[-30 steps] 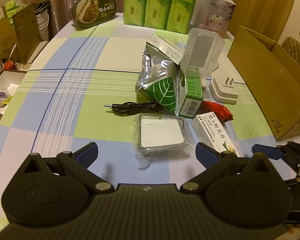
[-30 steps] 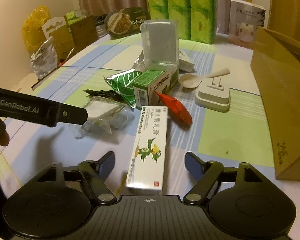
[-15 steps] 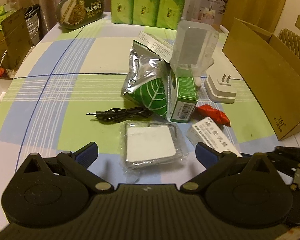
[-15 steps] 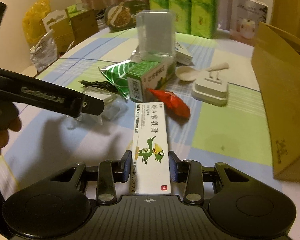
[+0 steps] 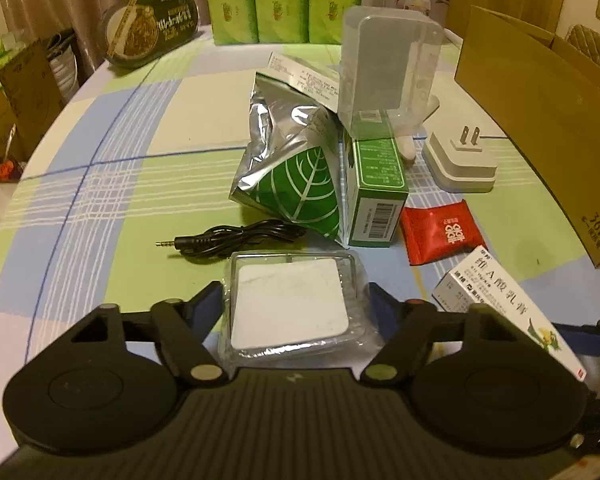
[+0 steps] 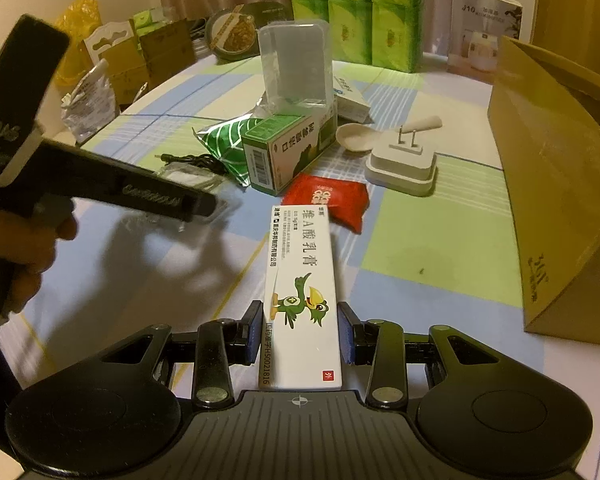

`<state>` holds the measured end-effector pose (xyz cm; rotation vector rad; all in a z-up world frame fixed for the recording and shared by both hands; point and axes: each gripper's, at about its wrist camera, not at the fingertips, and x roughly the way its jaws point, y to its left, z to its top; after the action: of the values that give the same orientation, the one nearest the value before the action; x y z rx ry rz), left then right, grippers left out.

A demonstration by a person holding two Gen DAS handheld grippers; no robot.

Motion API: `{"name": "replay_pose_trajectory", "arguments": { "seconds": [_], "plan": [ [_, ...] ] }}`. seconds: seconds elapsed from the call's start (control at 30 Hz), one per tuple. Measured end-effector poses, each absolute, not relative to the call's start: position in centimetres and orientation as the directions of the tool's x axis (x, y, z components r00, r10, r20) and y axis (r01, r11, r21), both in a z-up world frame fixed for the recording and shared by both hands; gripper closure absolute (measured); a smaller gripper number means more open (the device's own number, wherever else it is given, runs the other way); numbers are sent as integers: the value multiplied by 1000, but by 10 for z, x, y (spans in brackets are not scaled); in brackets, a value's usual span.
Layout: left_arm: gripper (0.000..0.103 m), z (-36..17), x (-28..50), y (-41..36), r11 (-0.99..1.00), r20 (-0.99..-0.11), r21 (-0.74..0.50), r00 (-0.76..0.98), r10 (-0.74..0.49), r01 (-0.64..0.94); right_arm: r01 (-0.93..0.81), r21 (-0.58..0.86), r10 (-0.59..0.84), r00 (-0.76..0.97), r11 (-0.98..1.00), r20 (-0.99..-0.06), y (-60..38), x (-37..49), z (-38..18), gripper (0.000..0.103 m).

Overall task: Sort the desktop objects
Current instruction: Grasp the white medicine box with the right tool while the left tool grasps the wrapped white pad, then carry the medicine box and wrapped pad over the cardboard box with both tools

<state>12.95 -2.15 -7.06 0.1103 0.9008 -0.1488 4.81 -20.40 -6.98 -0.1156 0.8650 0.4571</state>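
The right gripper (image 6: pixel 300 334) is clamped on the white ointment box (image 6: pixel 300 300) near the table's (image 6: pixel 432 240) front edge, while the left gripper (image 5: pixel 296 308) is closing around the wrapped white pad (image 5: pixel 290 308), so lifting both probably follows.

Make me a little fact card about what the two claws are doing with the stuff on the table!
left claw: closing around the clear packet with a white square
right claw: shut on the long white box with a bird
red wrapper: lying flat beside the green box
black cable: loose, behind the clear packet
cardboard box: open, at the right edge
table: checked cloth
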Motion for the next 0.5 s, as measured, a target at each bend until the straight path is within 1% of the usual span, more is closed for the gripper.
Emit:
{"name": "replay_pose_trajectory", "arguments": {
  "seconds": [0.07,0.27,0.33,0.43,0.47,0.5],
  "plan": [
    [39,-68,121,-21,984,-784,36,616,-82,177,-429,75,331,564,900,-756,-208,46,-69,68],
    [39,-66,84,-25,974,-791,29,600,-116,226,-406,57,304,576,912,-759,-218,40,-71,68],
    [37,-67,74,-28,971,-787,43,606,-113,236,-404,49,299,583,913,-756,-219,39,-72,68],
    [29,-70,71,-31,970,-786,52,609,-108,239,-408,42,296,584,912,-756,-218,39,-73,66],
    [28,-70,72,-31,970,-788,49,606,-109,239,-408,37,293,586,912,-756,-218,39,-74,64],
    [28,-71,74,-31,970,-789,49,605,-108,237,-407,33,289,586,913,-757,-217,40,-75,59]
  ]
}}
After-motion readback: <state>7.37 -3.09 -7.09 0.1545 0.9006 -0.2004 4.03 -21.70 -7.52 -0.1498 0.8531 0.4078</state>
